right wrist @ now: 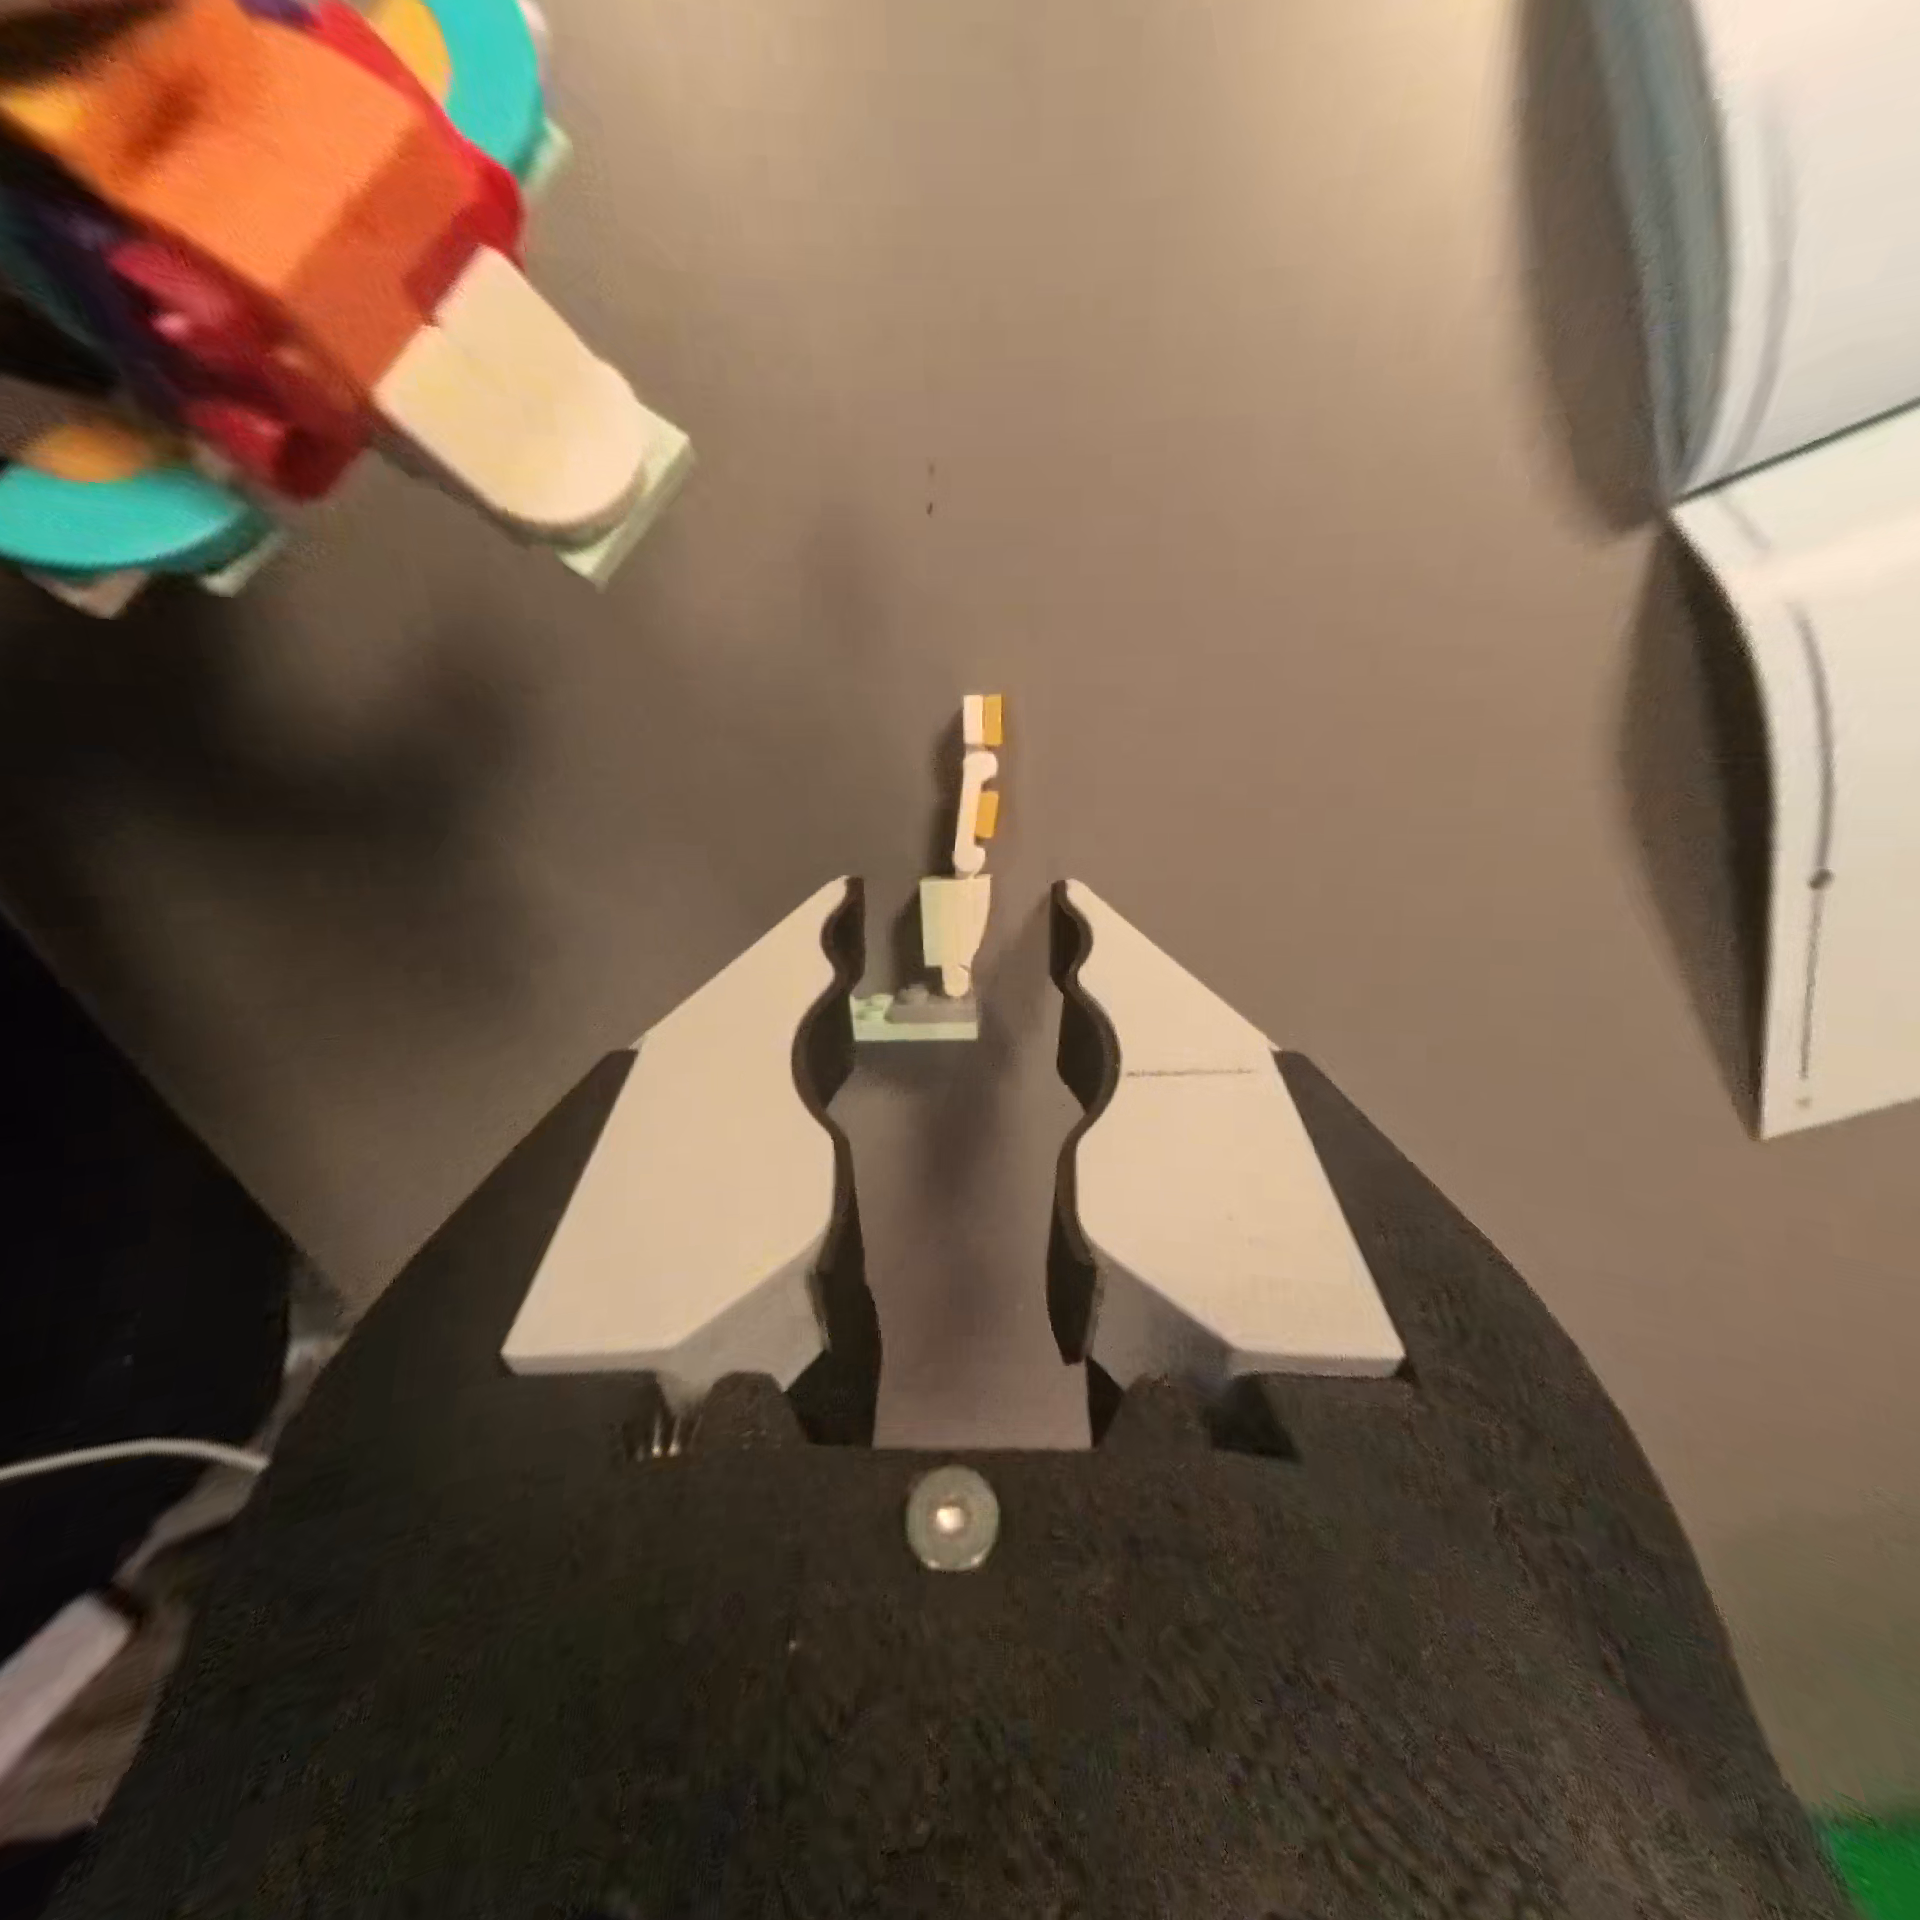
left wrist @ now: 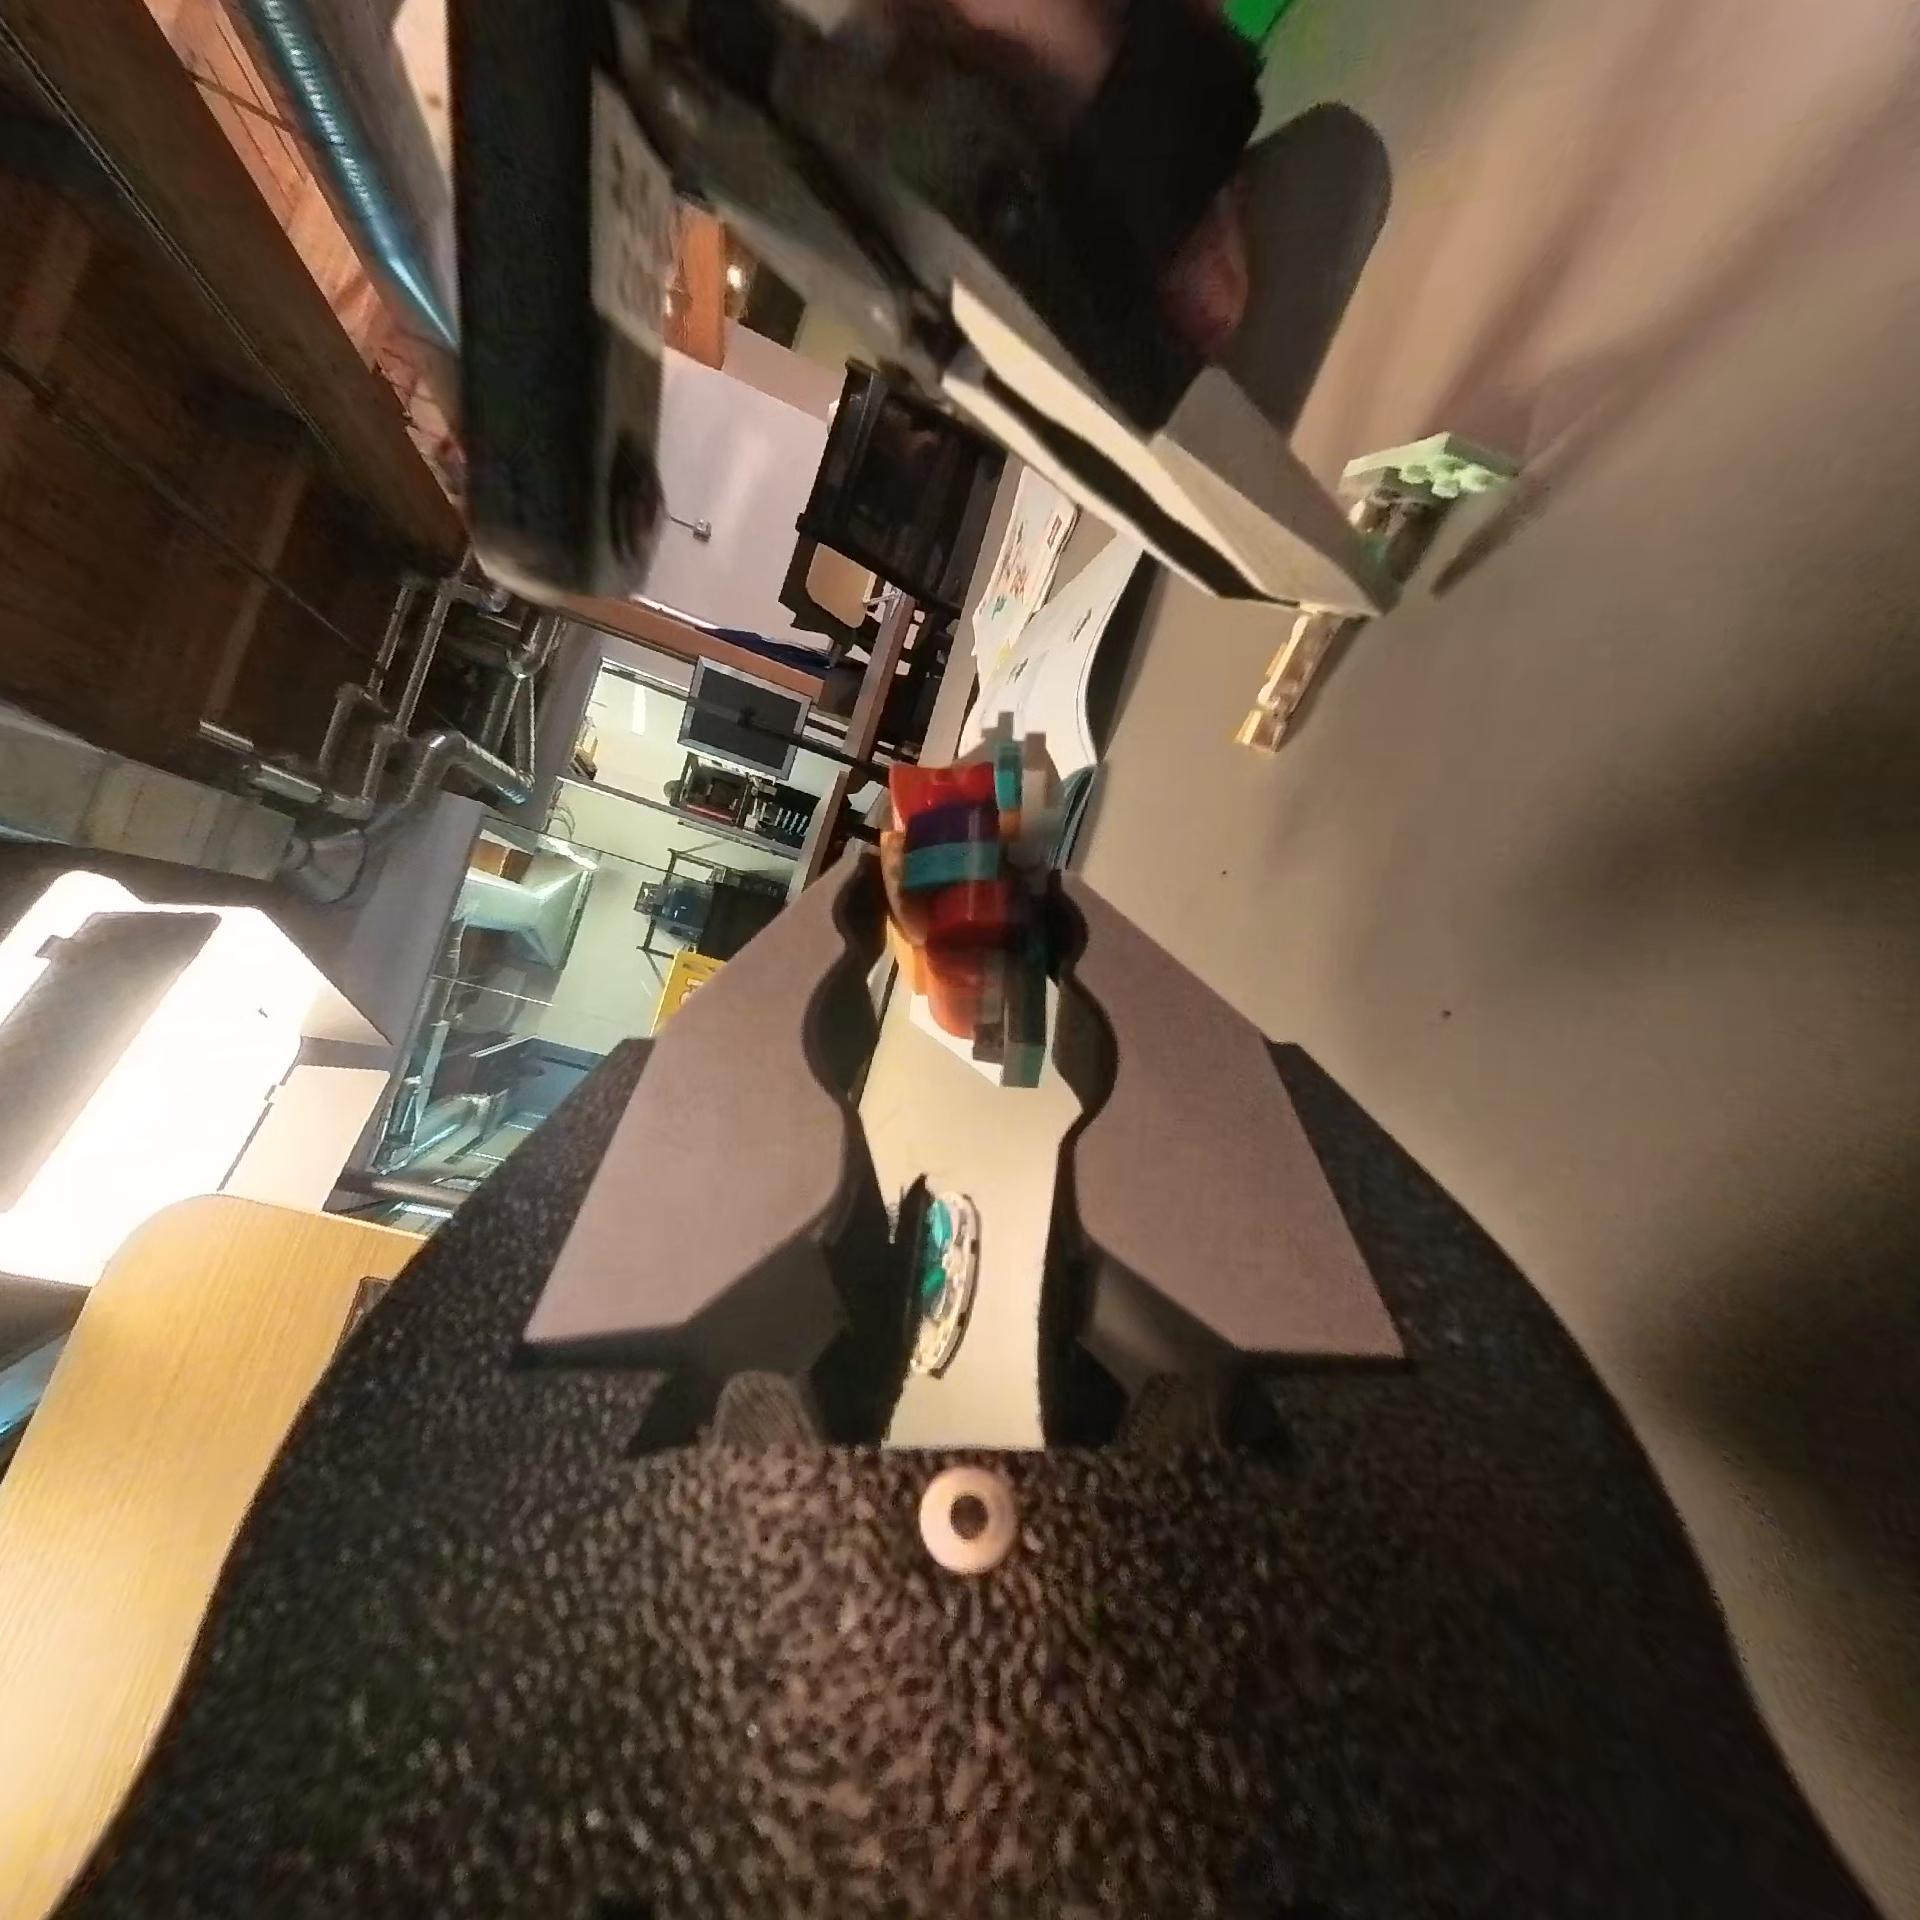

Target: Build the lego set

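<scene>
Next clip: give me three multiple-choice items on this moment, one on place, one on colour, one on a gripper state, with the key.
1. Where is the small pale piece?
A. On the table, ahead of the right gripper
B. Inside the left gripper
C. On the booklet

2. What colour are the round discs on the model?
A. Black
B. Teal
C. Pink

3. How are the right gripper's jaws?
A. Shut on a brick
B. Out of view
C. Open, holding nothing

Key: 1 A, it lies on the grey table between the fingertips; 2 B, teal discs show in the right wrist view; 3 C, a clear gap separates the fingers.
</scene>
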A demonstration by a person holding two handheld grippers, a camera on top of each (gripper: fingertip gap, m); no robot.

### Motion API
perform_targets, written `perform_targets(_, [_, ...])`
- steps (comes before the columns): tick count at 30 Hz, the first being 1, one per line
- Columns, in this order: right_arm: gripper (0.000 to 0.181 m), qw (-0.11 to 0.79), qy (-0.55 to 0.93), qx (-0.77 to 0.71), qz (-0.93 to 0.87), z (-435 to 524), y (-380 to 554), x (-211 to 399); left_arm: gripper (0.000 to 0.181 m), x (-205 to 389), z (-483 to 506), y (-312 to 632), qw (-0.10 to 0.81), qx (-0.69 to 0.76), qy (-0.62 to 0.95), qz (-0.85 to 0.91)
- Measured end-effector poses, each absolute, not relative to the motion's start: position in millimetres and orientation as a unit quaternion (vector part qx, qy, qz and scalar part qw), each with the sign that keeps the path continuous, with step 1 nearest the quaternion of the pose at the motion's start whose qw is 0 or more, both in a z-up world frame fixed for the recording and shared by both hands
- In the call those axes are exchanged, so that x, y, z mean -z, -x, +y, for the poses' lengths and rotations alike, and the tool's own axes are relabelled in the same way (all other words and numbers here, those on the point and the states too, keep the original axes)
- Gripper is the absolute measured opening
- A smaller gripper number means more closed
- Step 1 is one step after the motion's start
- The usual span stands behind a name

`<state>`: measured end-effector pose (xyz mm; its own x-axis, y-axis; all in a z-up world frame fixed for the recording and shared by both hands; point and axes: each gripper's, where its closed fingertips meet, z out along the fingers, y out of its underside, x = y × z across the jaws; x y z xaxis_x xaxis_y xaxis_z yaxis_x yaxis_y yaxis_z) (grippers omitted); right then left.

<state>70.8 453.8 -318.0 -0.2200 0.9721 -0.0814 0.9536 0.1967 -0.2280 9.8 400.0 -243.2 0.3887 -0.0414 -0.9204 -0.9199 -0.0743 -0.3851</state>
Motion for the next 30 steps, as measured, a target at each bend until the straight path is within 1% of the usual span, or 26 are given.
perform_targets(1, [0.025,0.039,0.621,-0.099,-0.776,456.7,-68.3,318.5,0.028,243.5,399.9,-9.1,0.557,-0.394,0.619,0.389])
perform_targets(3, [0.011,0.021,0.619,-0.092,-0.779,454.7,-67.8,318.6,0.028,243.3,399.8,-7.4,0.556,-0.396,0.620,0.387])
perform_targets(5, [0.011,0.036,0.621,-0.109,-0.776,451.8,-62.7,315.5,0.028,242.3,399.4,-6.1,0.557,-0.395,0.621,0.384])
perform_targets(6, [0.011,0.057,0.625,-0.135,-0.767,449.3,-56.8,310.3,0.028,241.6,399.1,-5.8,0.559,-0.394,0.622,0.381])
perform_targets(7, [0.011,0.099,0.631,-0.167,-0.751,450.0,-47.0,302.0,0.028,241.2,398.9,-5.8,0.561,-0.391,0.624,0.379])
perform_targets(9, [0.011,0.226,0.644,-0.244,-0.689,458.7,-24.6,274.2,0.027,239.5,398.4,-8.3,0.566,-0.385,0.623,0.378])
perform_targets(12, [0.011,0.349,0.614,-0.363,-0.607,450.2,-17.5,232.6,0.027,233.0,397.6,-15.8,0.577,-0.387,0.612,0.377])
perform_targets(14, [0.011,0.415,0.583,-0.392,-0.578,443.7,-22.1,216.7,0.027,227.5,397.4,-18.5,0.584,-0.395,0.605,0.370])
perform_targets(17, [0.012,0.485,0.552,-0.428,-0.526,434.7,-27.8,199.8,0.027,222.7,397.6,-17.5,0.589,-0.401,0.605,0.356])
perform_targets(20, [0.011,0.517,0.550,-0.446,-0.481,432.7,-30.6,195.7,0.027,221.4,397.1,-15.7,0.587,-0.410,0.602,0.355])
perform_targets(26, [0.012,0.518,0.576,-0.450,-0.444,433.0,-27.5,207.9,0.027,221.8,396.7,-14.1,0.585,-0.411,0.602,0.355])
perform_targets(30, [0.012,0.527,0.574,-0.459,-0.427,433.0,-25.1,205.6,0.027,221.1,395.9,-17.6,0.590,-0.408,0.597,0.359])
